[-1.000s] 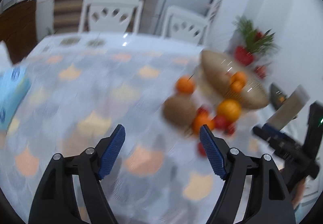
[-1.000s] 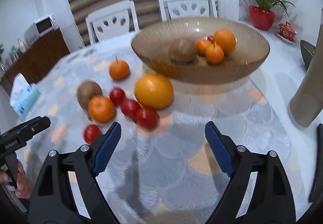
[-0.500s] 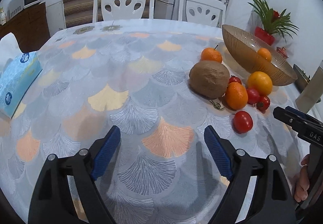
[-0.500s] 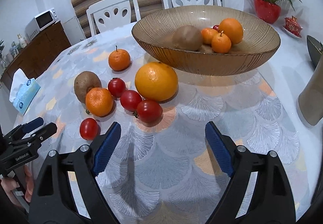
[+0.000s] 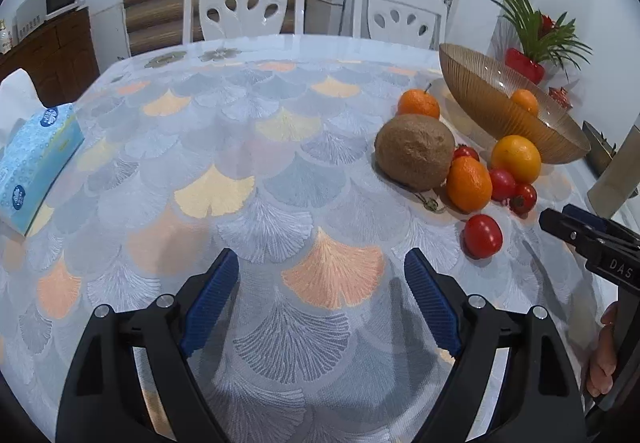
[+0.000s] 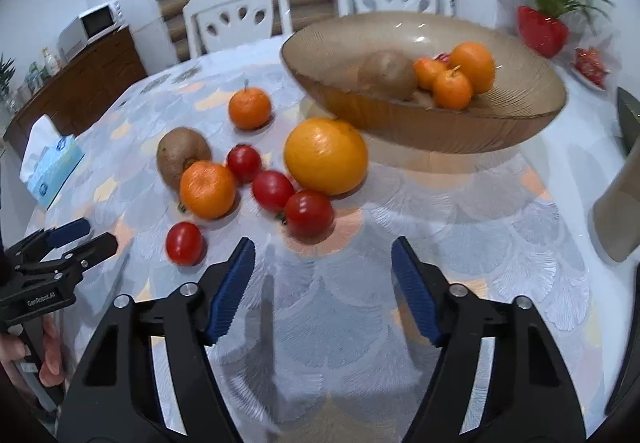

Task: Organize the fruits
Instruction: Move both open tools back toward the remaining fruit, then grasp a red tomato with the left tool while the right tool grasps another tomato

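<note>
Both claws hover over the desk (image 5: 280,147), spread wide, nothing between the pads. Left claw (image 5: 322,279) faces bare patterned cloth; right claw (image 6: 323,267) faces the loose fruit.

Loose fruit sits on the desk just beside the bowl (image 6: 500,131): big orange (image 6: 326,155) nearly under the bowl's rim, three tomatoes in a touching row, far one (image 6: 244,162), mid one (image 6: 273,189), near one (image 6: 309,213). Mandarin (image 6: 207,188) leans against the kiwi (image 6: 182,155). Lone tomato (image 6: 184,243) lies apart, nearest the claws. Stemmed mandarin (image 6: 249,108) sits alone behind the group.

Inside the bowl: a kiwi (image 6: 387,74), an orange (image 6: 474,66), two small mandarins; something red behind them, too hidden to tell.

Tissue box (image 5: 36,167) is at the desk's left edge, well apart from the fruit. Potted plant (image 6: 546,3) stands behind the bowl. Right view is slightly blurred.
</note>
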The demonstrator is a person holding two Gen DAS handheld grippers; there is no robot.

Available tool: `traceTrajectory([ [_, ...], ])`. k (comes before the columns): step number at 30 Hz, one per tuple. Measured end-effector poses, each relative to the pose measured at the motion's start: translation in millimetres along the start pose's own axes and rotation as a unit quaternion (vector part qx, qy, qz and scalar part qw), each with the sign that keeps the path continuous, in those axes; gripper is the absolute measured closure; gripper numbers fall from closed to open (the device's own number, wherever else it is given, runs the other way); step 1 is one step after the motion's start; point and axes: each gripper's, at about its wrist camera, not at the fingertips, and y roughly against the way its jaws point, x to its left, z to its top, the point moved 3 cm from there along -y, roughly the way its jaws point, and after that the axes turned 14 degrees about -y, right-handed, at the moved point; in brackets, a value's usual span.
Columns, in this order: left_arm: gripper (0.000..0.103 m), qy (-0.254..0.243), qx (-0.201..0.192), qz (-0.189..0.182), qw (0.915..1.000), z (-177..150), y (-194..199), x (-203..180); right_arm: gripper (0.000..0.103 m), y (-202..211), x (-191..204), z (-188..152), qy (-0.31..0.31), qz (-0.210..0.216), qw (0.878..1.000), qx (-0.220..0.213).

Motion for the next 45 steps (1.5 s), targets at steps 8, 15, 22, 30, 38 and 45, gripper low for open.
traceTrajectory([
  [8, 0.021, -0.055, 0.028, -0.069, 0.9957, 19, 1, -52, 0.038, -14, 3, 20, 0.016, 0.023, 0.999, 0.040],
  [15, 0.030, -0.114, 0.034, -0.091, 0.9887, 36, -28, -92, 0.046, -30, 7, 18, 0.011, 0.032, 0.998, 0.050],
  [22, 0.031, -0.111, 0.017, -0.097, 0.9888, 37, -35, -93, 0.051, -34, 13, 16, 0.032, 0.003, 0.999, 0.024],
  [30, 0.046, -0.118, 0.012, -0.072, 0.9902, 36, -36, -93, 0.068, -36, 15, 14, 0.039, -0.010, 0.999, 0.018],
  [38, 0.075, -0.113, -0.001, -0.090, 0.9895, 36, -32, -90, 0.070, -30, 18, 13, 0.047, 0.005, 0.999, 0.008],
  [45, 0.076, -0.097, -0.017, -0.098, 0.9902, 35, -26, -85, 0.070, -8, 20, 9, 0.060, 0.058, 0.996, -0.023],
])
